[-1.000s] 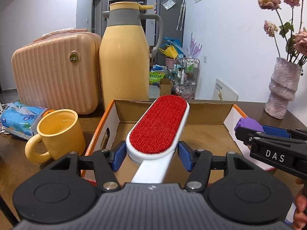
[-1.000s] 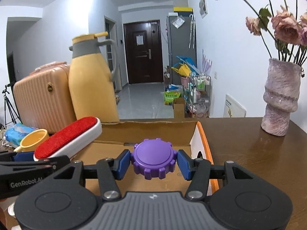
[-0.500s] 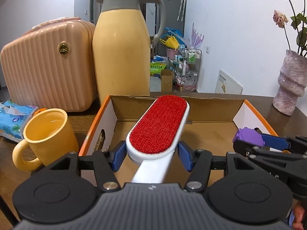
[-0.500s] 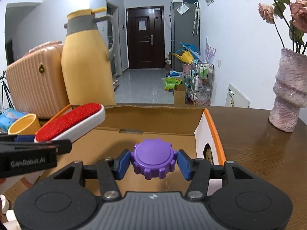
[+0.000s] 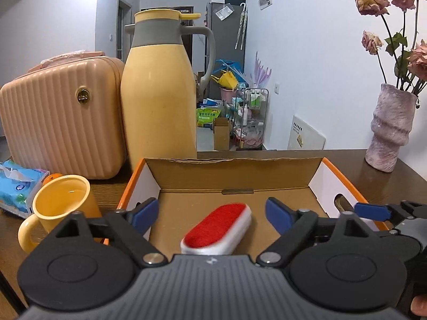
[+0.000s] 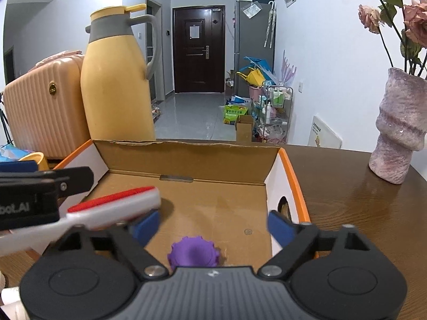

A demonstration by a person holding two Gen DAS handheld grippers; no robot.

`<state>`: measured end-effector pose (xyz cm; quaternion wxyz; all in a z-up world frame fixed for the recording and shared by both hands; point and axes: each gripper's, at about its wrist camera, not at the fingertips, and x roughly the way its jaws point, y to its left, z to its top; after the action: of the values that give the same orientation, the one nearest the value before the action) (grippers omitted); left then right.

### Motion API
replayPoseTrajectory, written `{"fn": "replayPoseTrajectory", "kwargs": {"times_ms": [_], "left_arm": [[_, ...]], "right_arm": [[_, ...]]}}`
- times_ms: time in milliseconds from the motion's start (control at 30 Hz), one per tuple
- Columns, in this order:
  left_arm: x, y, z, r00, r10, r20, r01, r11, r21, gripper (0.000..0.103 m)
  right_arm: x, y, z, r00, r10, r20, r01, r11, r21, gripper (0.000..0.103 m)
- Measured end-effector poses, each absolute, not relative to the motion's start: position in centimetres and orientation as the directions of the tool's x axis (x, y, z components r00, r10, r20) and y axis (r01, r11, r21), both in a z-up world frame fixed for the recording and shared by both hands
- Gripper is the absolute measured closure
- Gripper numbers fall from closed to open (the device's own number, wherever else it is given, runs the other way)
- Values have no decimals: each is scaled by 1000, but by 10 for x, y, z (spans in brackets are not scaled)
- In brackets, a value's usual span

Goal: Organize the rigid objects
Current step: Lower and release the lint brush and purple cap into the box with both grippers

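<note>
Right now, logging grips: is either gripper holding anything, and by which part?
Nothing held. Left gripper and right gripper are opening; lint brush and purple knob sit free.

You're in a home: a dark wooden front door [image 6: 198,49] ends the tiled hallway, and a textured pink vase of dried roses [image 6: 397,129] stands on the far right.

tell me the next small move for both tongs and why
Probably lift both tongs back out of the cardboard box. Both are opening: the lint brush is clear of the left tongs, the purple gear clear of the right tongs.
</note>
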<state>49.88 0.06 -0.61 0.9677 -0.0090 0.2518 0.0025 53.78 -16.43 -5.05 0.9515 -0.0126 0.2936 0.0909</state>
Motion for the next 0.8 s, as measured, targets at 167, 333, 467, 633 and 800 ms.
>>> {"fn": "replayPoseTrajectory", "kwargs": {"times_ms": [167, 333, 467, 633, 800], "left_arm": [[499, 1, -6, 869, 15, -495, -26, 1000, -14, 4], [502, 5, -7, 861, 36, -507, -52, 998, -18, 0], [500, 8, -6, 862, 46, -505, -65, 998, -19, 0], [497, 11, -2, 861, 54, -506, -74, 997, -19, 0], [488, 15, 2, 863, 63, -501, -79, 997, -11, 0]], "right_arm": [[539, -167, -50, 811, 153, -565, -165, 986, 29, 4], [539, -169, -49, 814, 144, -563, -153, 988, 31, 0], [535, -170, -46, 819, 143, -555, -153, 988, 29, 0], [527, -171, -39, 829, 140, -542, -156, 988, 18, 0], [515, -170, -33, 838, 133, -529, -158, 987, -2, 0]]}}
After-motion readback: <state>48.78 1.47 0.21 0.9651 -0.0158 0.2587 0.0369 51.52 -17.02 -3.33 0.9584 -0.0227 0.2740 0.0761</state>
